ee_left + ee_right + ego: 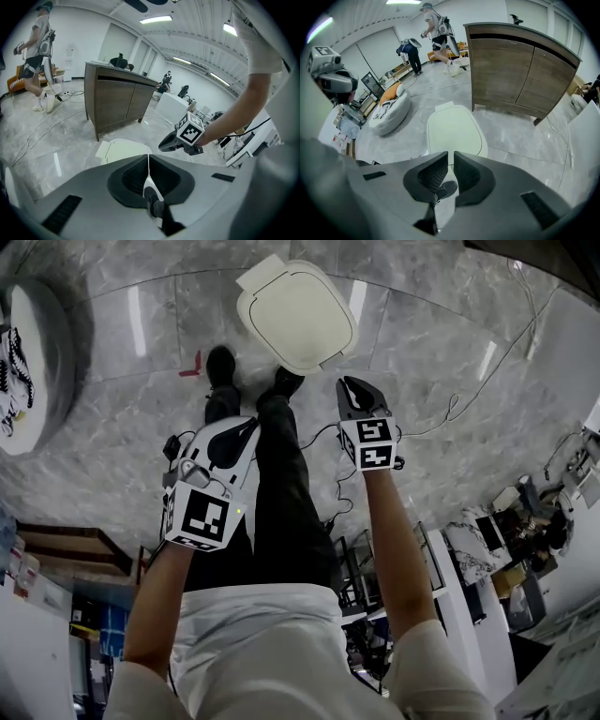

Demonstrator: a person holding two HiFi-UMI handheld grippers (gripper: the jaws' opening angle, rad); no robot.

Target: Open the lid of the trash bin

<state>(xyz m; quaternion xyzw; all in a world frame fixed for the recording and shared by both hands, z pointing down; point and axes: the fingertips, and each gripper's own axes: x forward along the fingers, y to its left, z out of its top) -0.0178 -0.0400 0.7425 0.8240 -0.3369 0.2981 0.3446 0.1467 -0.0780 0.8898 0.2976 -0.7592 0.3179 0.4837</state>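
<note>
The trash bin stands on the marble floor just ahead of my feet, its cream lid down. In the right gripper view the trash bin lies straight beyond the jaws, some way off. In the left gripper view the trash bin shows just over the jaws. My left gripper hangs at thigh height, shut and empty; its own view has the left gripper with jaws touching. My right gripper is nearer the bin and above its near edge, touching nothing. The right gripper holds nothing, with only a thin slit between its jaws.
A dark wooden cabinet stands behind the bin. A round white cushion lies at the left. A cable runs over the floor at the right, near desks. My shoes stand beside the bin. Other people move far behind.
</note>
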